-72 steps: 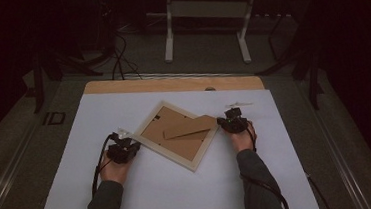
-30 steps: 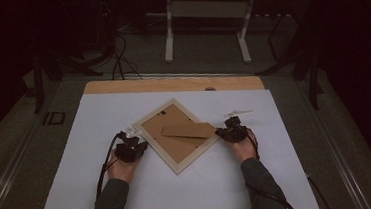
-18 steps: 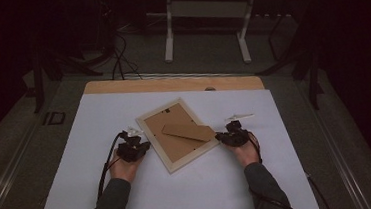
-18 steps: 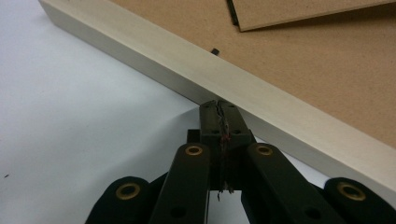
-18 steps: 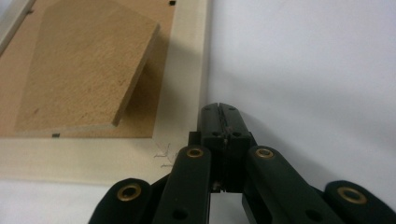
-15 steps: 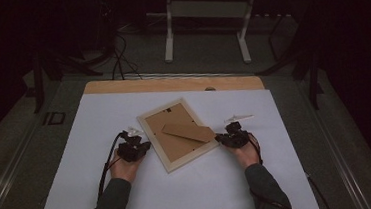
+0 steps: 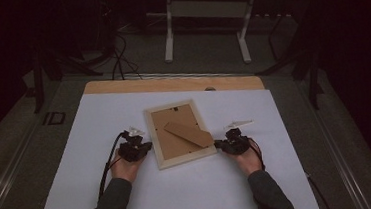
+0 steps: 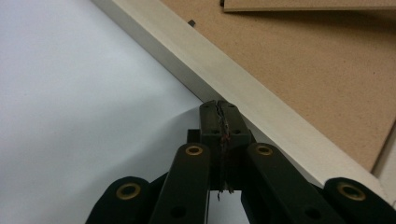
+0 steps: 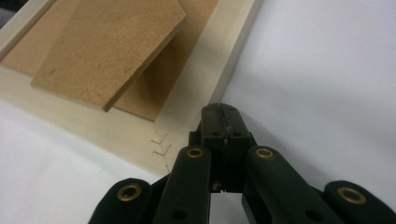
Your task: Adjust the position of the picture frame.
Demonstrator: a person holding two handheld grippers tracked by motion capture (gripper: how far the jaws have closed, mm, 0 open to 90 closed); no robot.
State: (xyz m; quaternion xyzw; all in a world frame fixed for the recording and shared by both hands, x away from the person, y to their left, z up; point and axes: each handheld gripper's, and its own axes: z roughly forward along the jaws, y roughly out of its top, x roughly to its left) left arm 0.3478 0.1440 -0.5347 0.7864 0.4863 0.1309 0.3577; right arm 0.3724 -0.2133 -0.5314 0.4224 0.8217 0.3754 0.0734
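A picture frame (image 7: 180, 134) lies face down near the middle of the white table (image 7: 299, 176), between the two grippers. Its border is pale, cream-coloured wood; its back is brown fibreboard, and a brown stand flap (image 7: 188, 134) lies slantwise across that back. Small staples show at one corner in the right gripper view. The left gripper (image 8: 219, 106) has its jaws pressed together on nothing, the tips against the frame's outer edge. The right gripper (image 9: 219, 110) is likewise closed and empty, its tips at the frame's edge near a corner. The frame's front is hidden against the table. In both gripper views the frame is cut off by the picture edges. The room beyond the table is dark and hard to make out.
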